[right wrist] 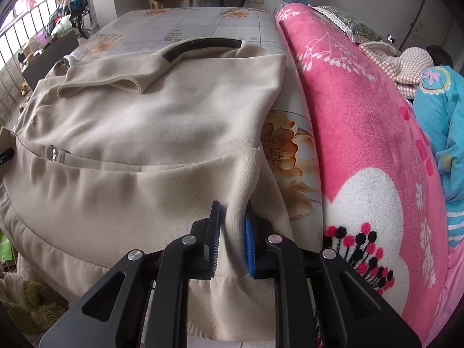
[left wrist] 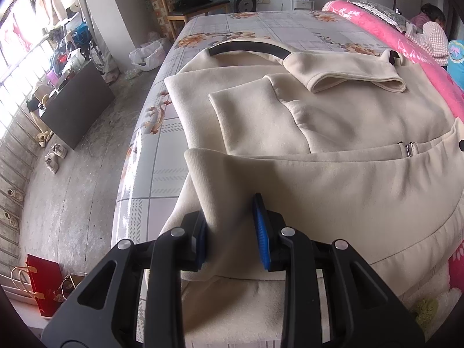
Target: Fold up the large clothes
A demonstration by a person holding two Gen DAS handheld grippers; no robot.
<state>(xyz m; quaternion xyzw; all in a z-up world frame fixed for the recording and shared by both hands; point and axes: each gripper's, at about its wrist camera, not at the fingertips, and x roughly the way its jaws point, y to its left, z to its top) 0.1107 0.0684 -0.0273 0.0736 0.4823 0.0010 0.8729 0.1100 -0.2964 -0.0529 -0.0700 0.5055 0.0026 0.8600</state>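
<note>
Cream garment [left wrist: 333,121] on bed [left wrist: 255,26] | left gripper [left wrist: 230,232] pinching hem | right gripper [right wrist: 230,240] clamped on fold

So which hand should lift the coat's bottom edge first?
Probably right. The right hand-held gripper pinches a ridge of the coat tightly. The left hand-held gripper has fabric between wider jaws, so its hold looks looser.

Grey concrete floor [left wrist: 72,203], barred window [left wrist: 17,66] (bright daylight), wooden chair [left wrist: 185,5].
</note>
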